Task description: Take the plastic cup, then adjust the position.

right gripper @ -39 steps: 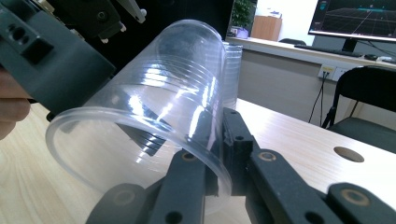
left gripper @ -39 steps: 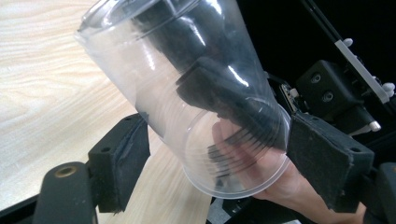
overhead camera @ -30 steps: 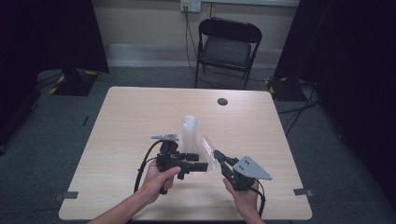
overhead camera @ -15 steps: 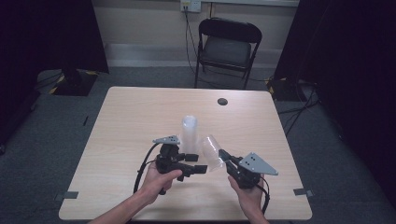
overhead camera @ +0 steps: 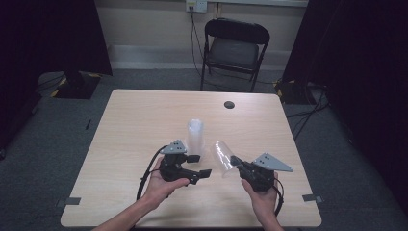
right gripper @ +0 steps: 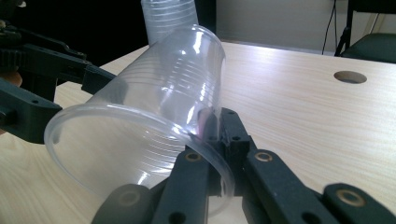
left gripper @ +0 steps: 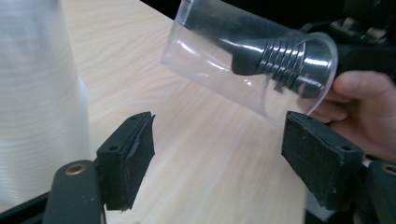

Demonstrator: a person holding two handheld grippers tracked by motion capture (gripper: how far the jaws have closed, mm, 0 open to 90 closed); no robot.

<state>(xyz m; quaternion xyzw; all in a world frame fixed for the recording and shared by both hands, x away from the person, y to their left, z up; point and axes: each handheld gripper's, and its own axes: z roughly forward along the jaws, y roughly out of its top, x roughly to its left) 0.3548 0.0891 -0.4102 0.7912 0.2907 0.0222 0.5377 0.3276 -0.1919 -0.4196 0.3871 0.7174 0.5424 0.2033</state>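
A stack of clear plastic cups [overhead camera: 195, 134] stands upright mid-table and rises at the left of the left gripper view [left gripper: 37, 93]. My right gripper [overhead camera: 236, 165] is shut on the rim wall of a single clear cup [overhead camera: 222, 156], one jaw inside and one outside [right gripper: 217, 122]. The cup [right gripper: 154, 107] lies tilted in the air to the right of the stack, base toward it. My left gripper [overhead camera: 201, 166] points right, just in front of the stack. Its jaws [left gripper: 219, 135] are open and have just been closing, with nothing between the pads. The held cup [left gripper: 224, 60] hangs beyond them.
The wooden table [overhead camera: 144, 120] has a round hole [overhead camera: 229, 104] near its far edge, also seen from the right gripper [right gripper: 350, 77]. A black folding chair [overhead camera: 235, 45] stands behind the table. Dark curtains hang on both sides.
My right gripper has carried the single cup a little to the right, away from the stack. The left gripper stayed in place while its jaws narrowed.
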